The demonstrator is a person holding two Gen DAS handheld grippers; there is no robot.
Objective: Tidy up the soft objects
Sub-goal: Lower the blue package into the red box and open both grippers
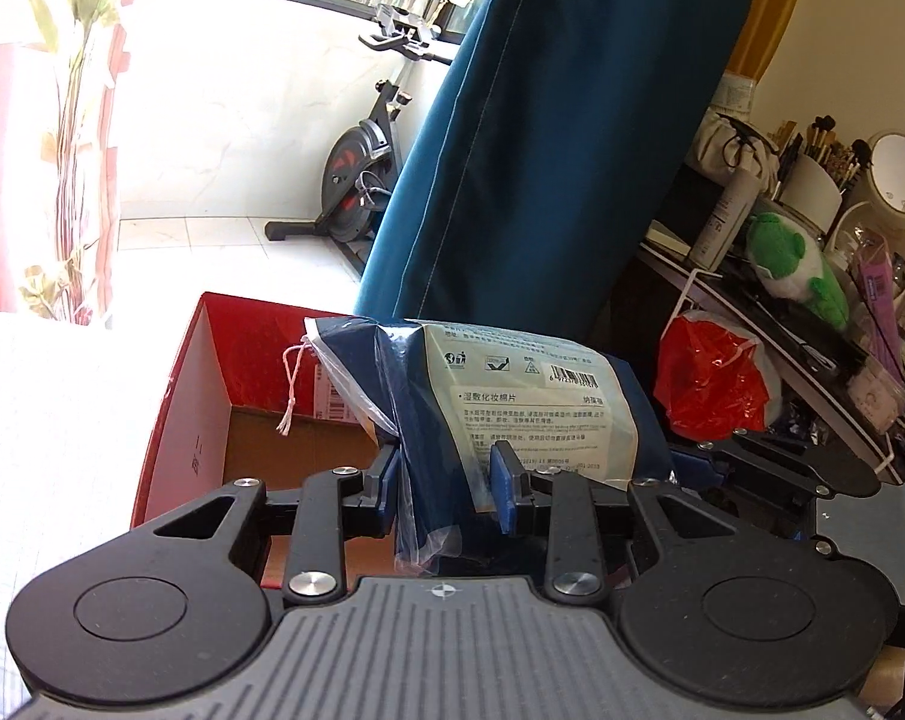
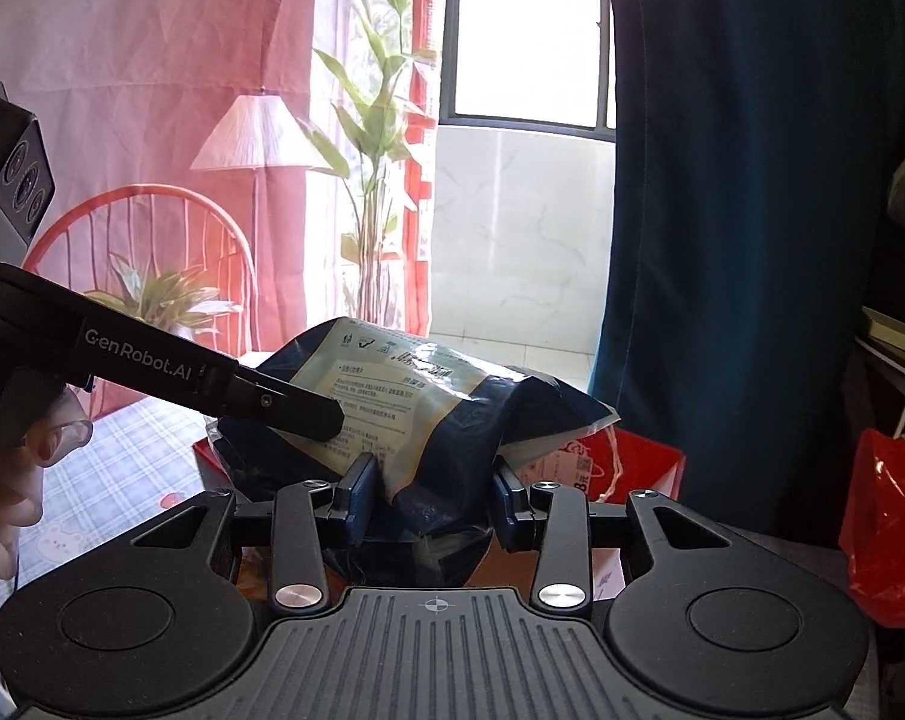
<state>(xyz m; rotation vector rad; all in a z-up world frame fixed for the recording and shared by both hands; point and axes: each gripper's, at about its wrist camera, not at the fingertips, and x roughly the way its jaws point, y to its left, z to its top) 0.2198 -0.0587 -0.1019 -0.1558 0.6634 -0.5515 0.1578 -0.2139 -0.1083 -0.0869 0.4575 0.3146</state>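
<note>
Blue pads of the left claw (image 1: 449, 486) and the right claw (image 2: 433, 495) both pinched one soft navy-and-cream plastic pouch of cotton pads (image 1: 512, 414), held crosswise between them above the open red cardboard box (image 1: 176, 396) lying just ahead and below. Its label carried Chinese print and a barcode; "GenRobot.AI" marked the left claw's arm.

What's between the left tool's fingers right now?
The blue packet of cotton pads, pinched between the left tool's fingers, above the red box; left wrist view.
</note>
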